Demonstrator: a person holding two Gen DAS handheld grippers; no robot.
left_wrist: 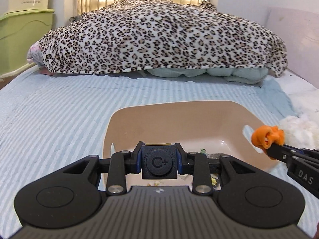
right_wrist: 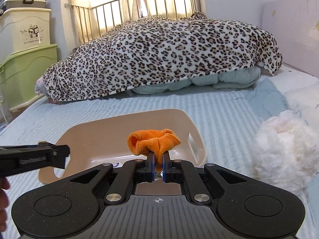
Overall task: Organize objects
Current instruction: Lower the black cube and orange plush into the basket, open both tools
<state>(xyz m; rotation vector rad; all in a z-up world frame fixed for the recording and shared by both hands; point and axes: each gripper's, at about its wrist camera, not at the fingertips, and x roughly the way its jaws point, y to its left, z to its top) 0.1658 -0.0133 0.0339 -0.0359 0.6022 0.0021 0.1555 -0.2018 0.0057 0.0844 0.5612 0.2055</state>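
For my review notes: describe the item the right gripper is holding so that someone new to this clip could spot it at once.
On the blue striped bed sheet, in front of the leopard-print blanket, sits a beige plastic basin. Above it, the right gripper is shut on a small orange plush cloth, bunched between the fingers. It is the only orange thing; the fluffy white bundle beside it lies on the bed.
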